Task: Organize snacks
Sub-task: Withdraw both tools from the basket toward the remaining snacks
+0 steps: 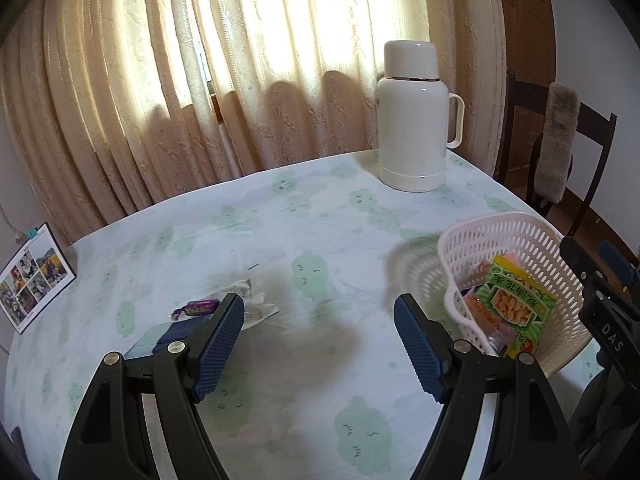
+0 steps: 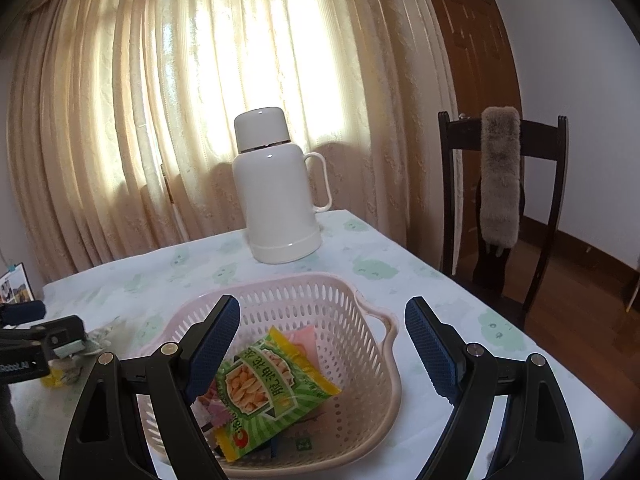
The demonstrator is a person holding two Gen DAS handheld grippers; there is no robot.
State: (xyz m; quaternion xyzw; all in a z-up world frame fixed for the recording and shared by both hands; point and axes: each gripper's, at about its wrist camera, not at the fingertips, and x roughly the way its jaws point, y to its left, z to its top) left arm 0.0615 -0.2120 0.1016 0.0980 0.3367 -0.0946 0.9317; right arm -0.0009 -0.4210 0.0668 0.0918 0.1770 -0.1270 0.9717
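left hand-held gripper (image 1: 320,320) spread, nothing between its jaws, over bare worktop (image 1: 320,240). right hand-held gripper (image 2: 322,322) spread above pink basket (image 2: 360,300); green peanut packet (image 2: 268,390) inside. purple candy (image 1: 196,307) far left on worktop.

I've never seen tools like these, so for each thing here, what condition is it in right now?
left gripper: open, empty
right gripper: open, empty, above the basket
basket: upright, holding snacks
green peanut packet: sealed, in the basket
purple candy: wrapped, on the table
white flask: upright, capped
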